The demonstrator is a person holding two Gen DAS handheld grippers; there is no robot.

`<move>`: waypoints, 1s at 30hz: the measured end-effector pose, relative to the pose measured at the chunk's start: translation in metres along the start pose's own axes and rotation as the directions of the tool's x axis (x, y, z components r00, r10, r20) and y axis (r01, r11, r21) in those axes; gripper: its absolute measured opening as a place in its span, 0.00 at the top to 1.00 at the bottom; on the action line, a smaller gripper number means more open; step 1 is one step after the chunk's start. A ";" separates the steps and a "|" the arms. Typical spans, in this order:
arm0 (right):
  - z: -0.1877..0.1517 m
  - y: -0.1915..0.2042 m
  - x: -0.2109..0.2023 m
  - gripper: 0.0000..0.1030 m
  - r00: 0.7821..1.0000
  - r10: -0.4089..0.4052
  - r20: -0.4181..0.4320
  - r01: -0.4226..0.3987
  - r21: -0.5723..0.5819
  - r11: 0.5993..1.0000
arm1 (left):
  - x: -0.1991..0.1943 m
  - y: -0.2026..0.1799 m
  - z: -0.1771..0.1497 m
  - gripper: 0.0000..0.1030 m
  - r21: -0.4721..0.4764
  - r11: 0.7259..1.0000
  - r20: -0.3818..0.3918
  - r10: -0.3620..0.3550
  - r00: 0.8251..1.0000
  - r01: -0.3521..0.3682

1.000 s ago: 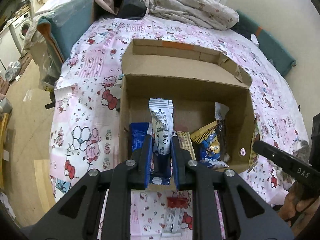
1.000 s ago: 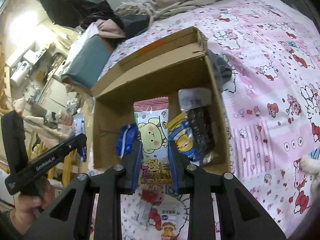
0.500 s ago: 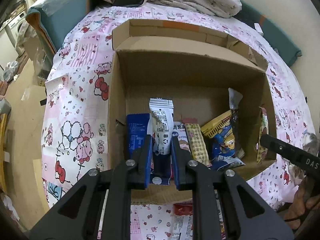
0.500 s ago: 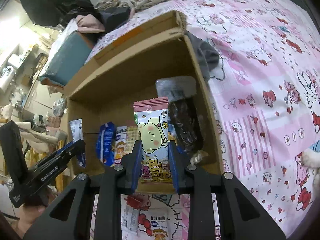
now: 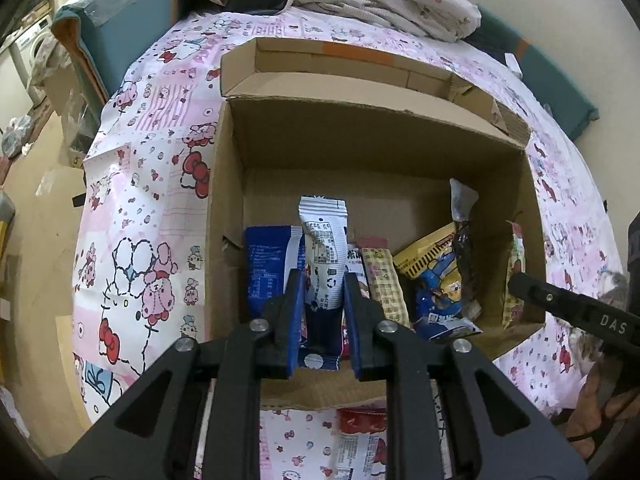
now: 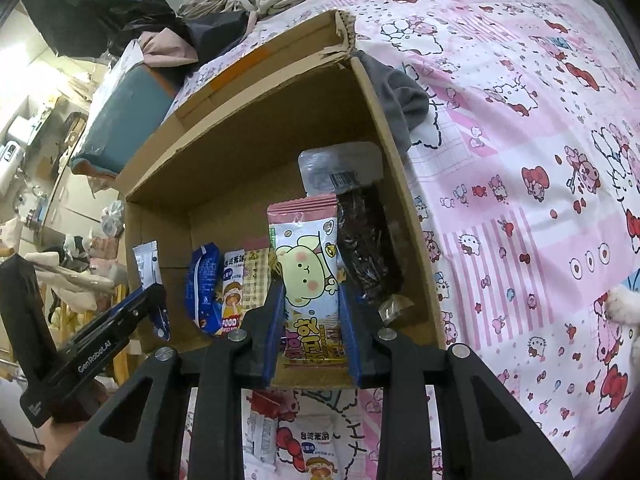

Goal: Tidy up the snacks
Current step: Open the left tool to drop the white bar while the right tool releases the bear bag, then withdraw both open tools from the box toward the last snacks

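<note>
An open cardboard box [image 5: 376, 148] [image 6: 256, 120] lies on the pink patterned bed. Several snack packs stand along its near side. My left gripper [image 5: 323, 280] is shut on a white and blue snack pack [image 5: 323, 248], held upright over the box's near left part, next to a blue pack [image 5: 268, 264]. My right gripper [image 6: 311, 292] is shut on a pink bear snack pack [image 6: 308, 268], held upright inside the box's near right part, beside a dark snack bag [image 6: 366, 240]. Each gripper shows at the edge of the other's view.
More snack packs lie on the bedspread in front of the box [image 5: 360, 440] [image 6: 312, 452]. A yellow and blue pack [image 5: 436, 280] leans in the box. A crumpled blanket [image 5: 380, 0] and a teal cushion [image 5: 120, 24] lie beyond. The floor drops off at left.
Both grippers have moved forward and down toward the box with their packs still held. The box now fills more of both views.
</note>
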State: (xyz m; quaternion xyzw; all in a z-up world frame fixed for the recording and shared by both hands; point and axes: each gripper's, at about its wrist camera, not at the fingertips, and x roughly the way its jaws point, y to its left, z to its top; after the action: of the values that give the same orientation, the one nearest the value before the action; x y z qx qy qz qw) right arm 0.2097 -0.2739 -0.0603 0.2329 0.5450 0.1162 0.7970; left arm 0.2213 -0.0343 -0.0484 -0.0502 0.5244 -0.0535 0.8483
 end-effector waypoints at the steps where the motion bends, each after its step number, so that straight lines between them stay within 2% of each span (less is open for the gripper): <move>1: 0.001 0.000 0.000 0.70 1.000 0.001 0.001 -0.001 0.003 1.000 | -0.001 0.000 0.000 0.70 -0.003 1.000 0.001 0.003 1.000 -0.003; 2: 0.001 -0.001 -0.001 0.67 1.000 0.000 0.004 0.000 0.006 1.000 | -0.002 0.001 0.000 0.57 -0.006 1.000 0.003 0.006 1.000 -0.006; 3: 0.001 -0.001 -0.003 0.59 1.000 0.000 0.009 0.000 0.007 1.000 | -0.003 0.001 0.000 0.51 -0.008 1.000 0.007 0.008 1.000 -0.008; 4: 0.001 -0.002 -0.004 0.49 1.000 0.004 0.017 -0.004 0.008 1.000 | -0.004 0.001 0.000 0.41 -0.010 1.000 0.010 0.010 1.000 -0.010; 5: 0.001 -0.001 -0.007 0.32 0.999 0.008 0.032 -0.008 0.010 1.000 | -0.006 0.002 0.000 0.34 -0.016 1.000 0.016 0.013 1.000 -0.013; 6: 0.001 0.001 -0.009 0.28 0.999 0.003 0.043 -0.003 0.006 1.000 | -0.008 0.002 0.000 0.33 -0.021 1.000 0.021 0.014 1.000 -0.013; 14: 0.002 0.007 -0.014 0.28 0.999 0.004 0.049 -0.003 -0.024 1.000 | -0.014 0.000 -0.002 0.33 0.002 1.000 0.038 0.010 0.999 -0.010; 17: 0.000 0.009 -0.019 0.28 0.997 -0.032 0.069 0.035 -0.044 0.998 | -0.018 -0.001 -0.004 0.33 0.008 1.000 0.047 0.010 0.999 -0.010; 23: -0.014 0.011 -0.031 0.28 0.994 -0.074 0.081 0.078 -0.047 0.996 | -0.030 0.002 -0.014 0.33 0.032 0.999 0.061 0.026 0.998 -0.028; 30: -0.033 0.009 -0.046 0.24 0.992 -0.091 0.091 0.096 -0.042 0.995 | -0.046 0.007 -0.028 0.33 0.016 1.000 0.062 -0.001 0.998 0.000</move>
State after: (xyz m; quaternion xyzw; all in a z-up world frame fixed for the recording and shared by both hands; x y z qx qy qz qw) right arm 0.1621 -0.2778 -0.0283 0.1937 0.5166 0.0808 0.8301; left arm 0.1763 -0.0217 -0.0206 -0.0453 0.4974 -0.0563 0.8645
